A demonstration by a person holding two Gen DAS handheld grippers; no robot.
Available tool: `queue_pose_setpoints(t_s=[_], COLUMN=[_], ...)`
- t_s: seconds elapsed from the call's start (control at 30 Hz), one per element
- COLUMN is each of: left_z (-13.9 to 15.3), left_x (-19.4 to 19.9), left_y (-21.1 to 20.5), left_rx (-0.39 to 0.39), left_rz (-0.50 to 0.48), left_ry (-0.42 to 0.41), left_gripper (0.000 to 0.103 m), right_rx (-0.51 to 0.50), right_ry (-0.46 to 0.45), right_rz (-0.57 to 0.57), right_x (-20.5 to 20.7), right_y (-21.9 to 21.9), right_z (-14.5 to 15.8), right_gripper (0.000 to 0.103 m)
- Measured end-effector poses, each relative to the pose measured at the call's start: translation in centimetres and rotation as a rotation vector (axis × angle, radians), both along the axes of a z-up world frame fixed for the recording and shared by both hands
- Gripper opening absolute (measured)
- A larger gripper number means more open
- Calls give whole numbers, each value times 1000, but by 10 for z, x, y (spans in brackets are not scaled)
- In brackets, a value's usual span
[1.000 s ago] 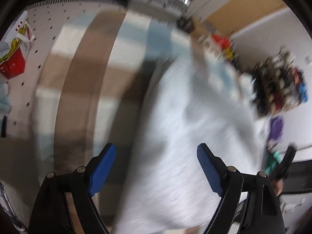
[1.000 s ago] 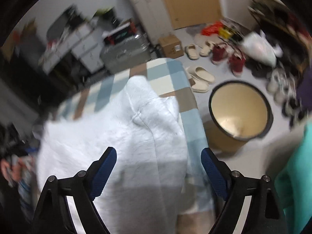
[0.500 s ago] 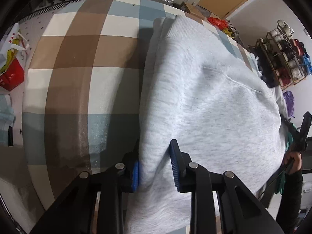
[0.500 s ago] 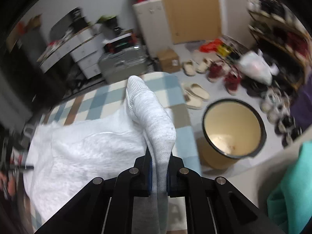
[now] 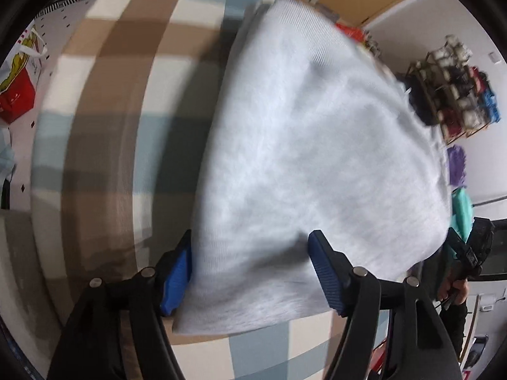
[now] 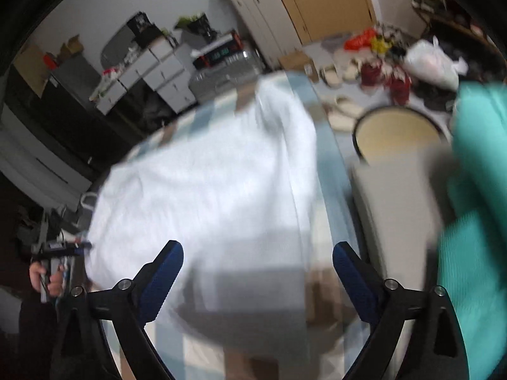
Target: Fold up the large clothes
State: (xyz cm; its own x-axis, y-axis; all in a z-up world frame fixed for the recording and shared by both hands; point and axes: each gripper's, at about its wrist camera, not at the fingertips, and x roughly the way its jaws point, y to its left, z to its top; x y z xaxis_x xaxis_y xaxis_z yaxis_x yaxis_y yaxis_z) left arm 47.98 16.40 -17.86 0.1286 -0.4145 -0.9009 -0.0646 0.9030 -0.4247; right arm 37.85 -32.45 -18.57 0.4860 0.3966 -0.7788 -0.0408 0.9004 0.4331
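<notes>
You have one grey garment (image 5: 310,158) lying folded on the checked table (image 5: 104,101). Your two grippers, left (image 5: 250,272) and right (image 6: 256,278), both stand spread wide, holding nothing. A fold looks just laid; next, regrip a near edge for another.

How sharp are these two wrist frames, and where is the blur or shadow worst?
Left wrist view: motion blur smears the grey garment and checked cloth; the left tool stays crisp; fisheye vignette darkens the corners. Right wrist view: blur is heavier, the teal fabric and round bin are soft; a shadow crosses the garment's near edge by the right tool.
</notes>
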Motion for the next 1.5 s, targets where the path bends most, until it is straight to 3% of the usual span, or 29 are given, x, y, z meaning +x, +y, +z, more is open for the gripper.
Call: queue_pose_setpoints(t_s=[0.07, 0.13, 0.17, 0.2, 0.27, 0.3, 0.4, 0.53, 0.73, 0.8, 0.87, 0.93, 0.97, 1.03, 1.1, 1.13, 1.2, 1.37, 1.47, 1.5], left_z=[-5, -4, -5, -6, -5, -5, -6, -7, -7, -4, 8, 37, 56, 93, 117, 121, 119, 64, 29, 14], left_x=[-3, -6, -4, -6, -13, -18, -43, -85, -173, -198, -210, -222, -228, -247, -250, -248, -236, -216, -189, -180], left_y=[-6, -13, -17, -20, -22, -24, -32, -29, -28, -21, -9, 0, 1, 2, -18, -25, -59, -112, -123, -119], left_rx=[15, 57, 75, 110, 152, 182, 244, 198, 187, 156, 116, 108, 112, 102, 22, -9, -35, 16, 136, 158], left_rz=[-28, -67, -68, -62, -55, -54, -83, -56, -97, -73, -23, 17, 41, 69, 39, 17, -71, -247, -224, -207], left_ry=[3, -20, -14, -13, -4, -8, -20, -19, -9, -2, -5, -89, -151, -281, -389, -421, -473, -369, -275, -222], left_gripper=[66, 62, 52, 50, 36, 34, 30, 27, 26, 26, 26, 26, 26, 30, 61, 89, 93, 93, 93, 93], right_rx=[-1, -12, 16, -5, -82, -127, -181, -152, -51, -52, -77, -139, -197, -189, -171, -182, -218, -311, -450, -470], right_ry=[22, -38, -36, -34, -72, -92, -104, -111, -94, -79, -44, -44, -74, -193, -300, -355, -389, -230, -162, -155], right_rz=[32, 89, 117, 129, 137, 142, 142, 170, 246, 267, 226, 151, 84, 14, 24, 73, 139, 295, 319, 316], right_x=[-6, -5, -4, -3, -7, -12, -27, -53, -130, -155, -170, -180, -189, -209, -223, -225, -225, -172, -149, -150], right_y=[7, 15, 20, 27, 40, 47, 56, 53, 41, 38, 30, 21, 14, 6, 12, 27, 55, 133, 155, 160], right_z=[-12, -8, -8, -8, -2, 1, 7, 8, 1, -3, -4, 7, 26, 61, 89, 103, 110, 56, 11, 1], right_gripper=[97, 96, 89, 73, 54, 43, 31, 28, 28, 32, 46, 48, 49, 54, 89, 95, 98, 96, 96, 102])
